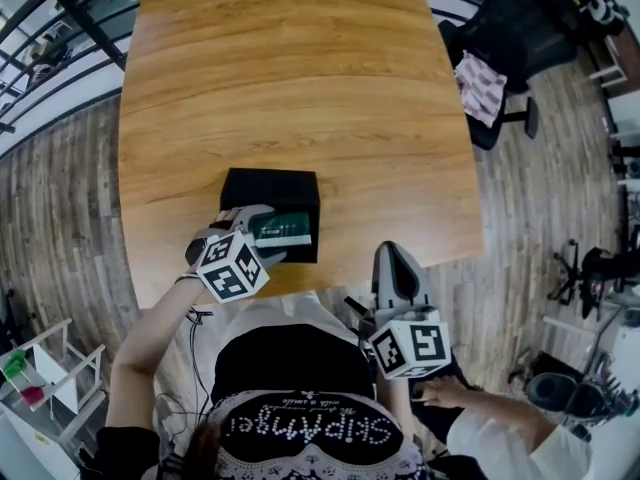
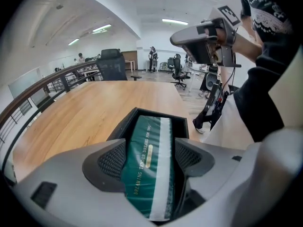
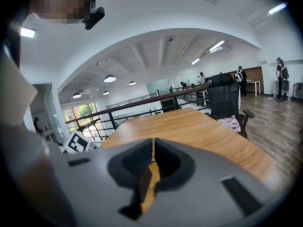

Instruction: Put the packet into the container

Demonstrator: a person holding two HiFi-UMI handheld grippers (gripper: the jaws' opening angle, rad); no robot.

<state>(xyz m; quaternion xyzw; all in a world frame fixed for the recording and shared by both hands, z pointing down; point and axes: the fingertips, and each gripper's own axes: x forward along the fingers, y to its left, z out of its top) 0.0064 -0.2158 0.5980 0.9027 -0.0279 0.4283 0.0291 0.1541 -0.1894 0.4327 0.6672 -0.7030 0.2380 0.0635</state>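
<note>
1. Lower centre: the left gripper clamps the green packet, whose far end lies over the black container.
2. Lower right: the right gripper is pressed together, empty, at the table edge.

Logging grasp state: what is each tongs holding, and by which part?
Left tongs: shut on the green packet, gripped across its two long sides, about mid-length. Right tongs: shut, nothing held.
</note>
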